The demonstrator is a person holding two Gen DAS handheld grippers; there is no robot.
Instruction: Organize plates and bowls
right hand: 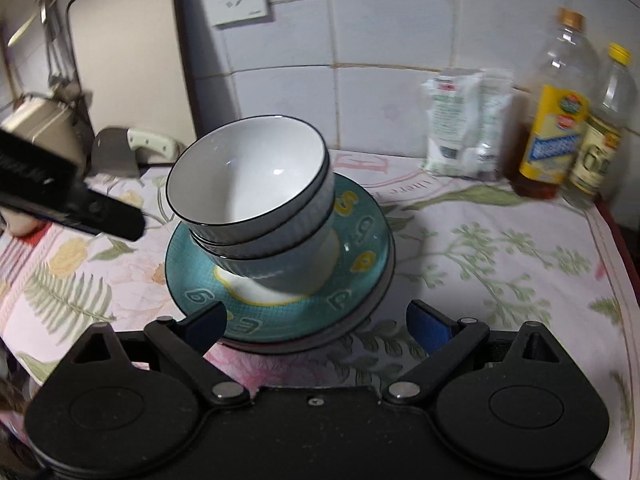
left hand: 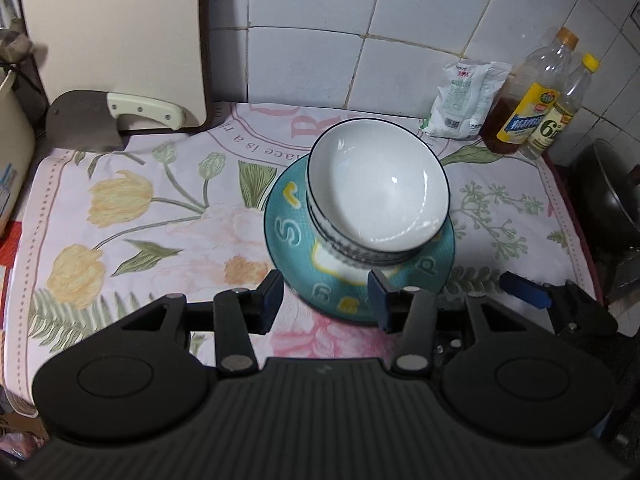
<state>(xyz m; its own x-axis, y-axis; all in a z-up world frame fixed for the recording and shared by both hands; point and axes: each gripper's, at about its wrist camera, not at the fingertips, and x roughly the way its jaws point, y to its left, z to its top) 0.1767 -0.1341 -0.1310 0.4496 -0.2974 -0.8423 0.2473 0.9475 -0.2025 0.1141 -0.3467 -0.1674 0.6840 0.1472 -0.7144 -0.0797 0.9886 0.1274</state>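
A stack of white bowls with dark rims [left hand: 378, 196] leans on a teal plate with yellow letters [left hand: 288, 224] on the floral cloth. In the right wrist view the bowls [right hand: 248, 184] tilt left on the teal plate [right hand: 360, 240], which lies on a darker plate beneath. My left gripper [left hand: 326, 300] is open and empty at the plate's near edge. My right gripper [right hand: 320, 326] is open and empty, its fingers either side of the plate's near rim. Part of the left gripper [right hand: 72, 200] shows at the left of the right wrist view.
A cleaver [left hand: 116, 114] leans against a cutting board [left hand: 116, 32] at the back left. A white pouch [left hand: 464, 100] and two bottles [left hand: 536, 100] stand by the tiled wall at the back right. A dark wok [left hand: 612, 196] sits past the cloth's right edge.
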